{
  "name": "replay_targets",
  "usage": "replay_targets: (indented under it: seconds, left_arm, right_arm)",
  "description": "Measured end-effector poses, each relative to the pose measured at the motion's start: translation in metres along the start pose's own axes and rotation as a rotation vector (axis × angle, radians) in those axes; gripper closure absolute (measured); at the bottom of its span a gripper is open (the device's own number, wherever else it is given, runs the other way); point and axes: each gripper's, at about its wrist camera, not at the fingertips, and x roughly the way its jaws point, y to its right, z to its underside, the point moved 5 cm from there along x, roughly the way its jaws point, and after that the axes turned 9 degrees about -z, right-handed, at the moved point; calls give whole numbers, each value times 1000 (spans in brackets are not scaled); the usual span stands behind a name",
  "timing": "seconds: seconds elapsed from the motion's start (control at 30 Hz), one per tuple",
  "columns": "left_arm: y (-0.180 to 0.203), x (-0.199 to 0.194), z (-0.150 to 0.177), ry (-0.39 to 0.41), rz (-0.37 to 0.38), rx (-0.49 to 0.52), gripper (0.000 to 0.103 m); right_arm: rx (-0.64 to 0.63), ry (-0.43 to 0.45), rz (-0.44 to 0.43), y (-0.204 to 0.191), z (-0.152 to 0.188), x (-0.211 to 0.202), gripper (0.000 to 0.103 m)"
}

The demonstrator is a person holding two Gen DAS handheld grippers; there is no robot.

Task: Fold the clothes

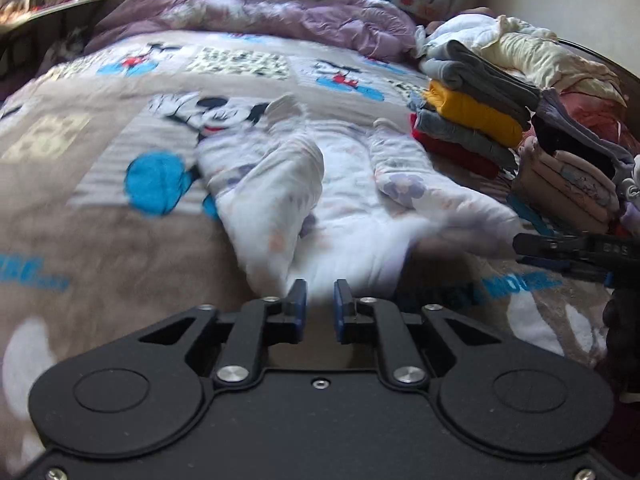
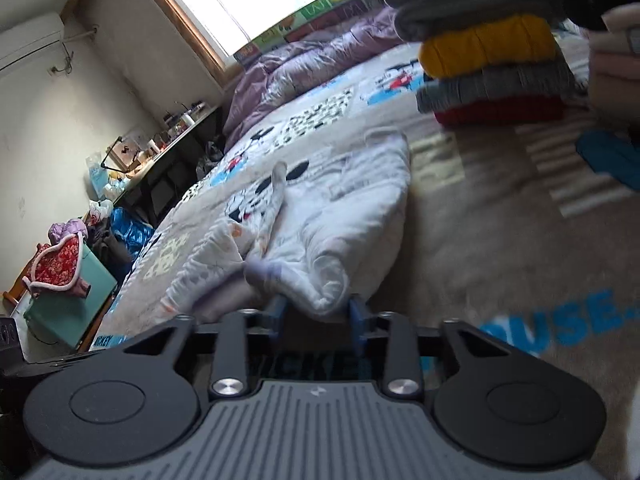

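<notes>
Close ahead, a white quilted garment with pale purple flowers (image 1: 352, 200) lies spread on a beige cartoon-mouse bedspread (image 1: 120, 240). The left gripper (image 1: 320, 304) sits at the garment's near edge, its blue-padded jaws a narrow gap apart, with nothing visibly pinched. The right gripper (image 2: 318, 312) has its jaws moderately apart, a fold of the white cloth lying between them; the blur hides whether the pads touch it. A stack of folded clothes in grey, yellow and red (image 1: 468, 128) stands to the right, near the garment. A crumpled lilac duvet (image 1: 256, 12) lies beyond.
</notes>
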Motion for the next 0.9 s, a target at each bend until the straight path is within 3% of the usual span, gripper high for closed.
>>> replay_targets:
  seconds: [0.03, 0.07, 0.17, 0.2, 0.33, 0.43, 0.53, 0.7, 0.8, 0.9]
  left_arm:
    - [-3, -8, 4, -8, 8, -24, 53]
    - [-6, -17, 6, -13, 21, -48, 44]
    - [-15, -49, 5, -21, 75, -117, 37]
    - [-18, -61, 2, -18, 88, -139, 29]
    - [-28, -107, -12, 6, 144, -227, 13]
    - [-33, -124, -14, 27, 175, -282, 8]
    - [-36, -114, -6, 25, 159, -321, 6]
    - [-50, -54, 19, -50, 99, -453, 6]
    - [-59, -19, 28, -57, 122, -559, 6]
    - [-61, 11, 29, -59, 136, -604, 7]
  right_arm:
    - [15, -3, -4, -2, 5, -6, 42]
    - [32, -6, -9, -3, 9, -13, 39]
    - [85, -5, -43, -12, 14, -34, 39]
    - [104, -2, -59, -15, 15, -41, 38]
    - [188, 12, -132, -32, 13, -73, 29]
    - [212, 17, -154, -40, 12, -87, 23]
    - [197, 9, -135, -38, 17, -85, 22]
    - [186, 16, -60, -13, 27, -62, 22]
    - [195, 41, -22, 7, 27, -45, 22]
    - [194, 39, 17, 24, 24, -23, 22]
